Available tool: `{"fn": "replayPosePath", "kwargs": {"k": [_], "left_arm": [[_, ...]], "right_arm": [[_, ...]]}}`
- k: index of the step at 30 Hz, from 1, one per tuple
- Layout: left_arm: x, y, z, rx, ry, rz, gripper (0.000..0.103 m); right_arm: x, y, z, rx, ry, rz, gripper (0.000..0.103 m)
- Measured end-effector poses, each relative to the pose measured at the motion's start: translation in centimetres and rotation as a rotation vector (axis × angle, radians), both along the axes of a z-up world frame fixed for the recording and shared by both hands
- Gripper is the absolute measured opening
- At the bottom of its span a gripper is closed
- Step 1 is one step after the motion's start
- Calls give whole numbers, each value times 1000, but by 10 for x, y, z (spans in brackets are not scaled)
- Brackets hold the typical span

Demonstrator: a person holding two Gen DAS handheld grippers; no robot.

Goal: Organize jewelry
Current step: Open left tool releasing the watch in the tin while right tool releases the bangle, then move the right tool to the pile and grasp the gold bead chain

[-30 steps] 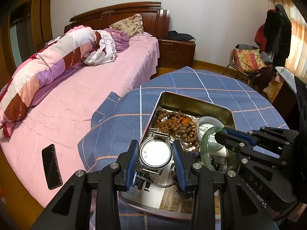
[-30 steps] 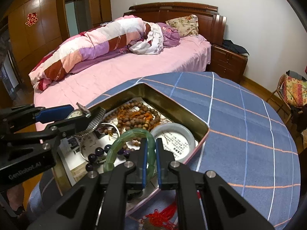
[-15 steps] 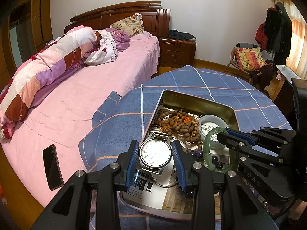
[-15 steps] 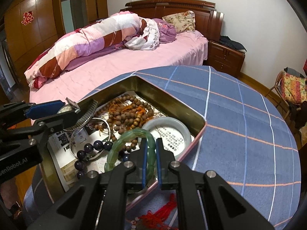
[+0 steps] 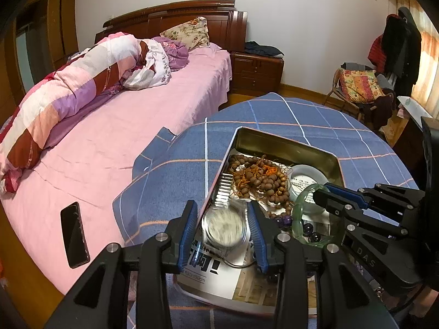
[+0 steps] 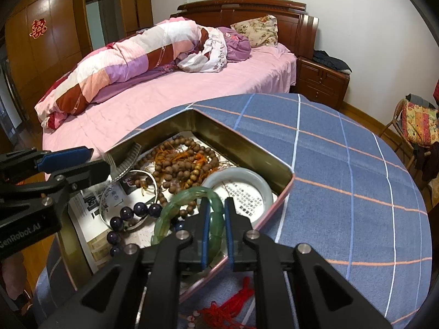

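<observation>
An open metal tin [image 5: 285, 144] [image 6: 241, 134] sits on the blue checked table. It holds wooden prayer beads [image 5: 260, 176] [image 6: 183, 167], a pale white bangle [image 5: 307, 185] [image 6: 241, 189], dark purple beads [image 6: 131, 213] and printed paper. My left gripper [image 5: 223, 227] has its jaws apart around a silver wristwatch [image 5: 223, 226], which is blurred and dropping between them over the tin's left side; its metal band shows in the right wrist view [image 6: 127, 163]. My right gripper [image 6: 216, 219] has opened slightly around a green jade bangle [image 6: 186, 205] [image 5: 300, 213] resting in the tin.
A pink bed [image 5: 115, 126] with a rolled quilt lies left of the table, with a black phone [image 5: 74, 238] on it. A red tassel [image 6: 233, 304] lies on the cloth near the tin's near corner. A chair with clothes [image 5: 362, 87] stands at the far right.
My left jaws have spread and the watch has slipped loose, blurred as it falls into the tin. My right jaws have widened a little around the green bangle, now lower in the tin.
</observation>
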State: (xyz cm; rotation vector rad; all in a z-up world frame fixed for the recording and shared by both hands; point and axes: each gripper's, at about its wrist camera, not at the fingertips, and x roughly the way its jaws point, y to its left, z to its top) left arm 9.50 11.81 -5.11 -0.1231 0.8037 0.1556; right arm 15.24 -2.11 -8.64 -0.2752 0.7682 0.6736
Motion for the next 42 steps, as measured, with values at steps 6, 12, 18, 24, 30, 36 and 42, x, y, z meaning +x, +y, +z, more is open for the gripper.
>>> {"fn": "replayPosePath", "kwargs": {"k": [6,12,18,24,30,36,42], "left_arm": [[-3,-2,2,5,-7,13,65],[-5,-5,4,7,-9,15,65],[-6,-8,5,16,-10,17,65],[-13,-12,13,24,-31,26,65],[-28,-30,20,28,-63,5,65],[-39,-62,21,42,-71,-64,65],[-48,-97,16,51,-58,-139,65]], "right_arm": [[-2,-4,5,35,-2,11,46],[-3,-11,11,51,-7,-2,49],[-1,-18,14,49,-2,-20,55],[-5,-33,18,50,-3,-27,55],[-16,-74,24,47,-11,-70,58],[-28,-125,20,50,0,-162,59],[-42,-174,2,44,40,-253,59]]}}
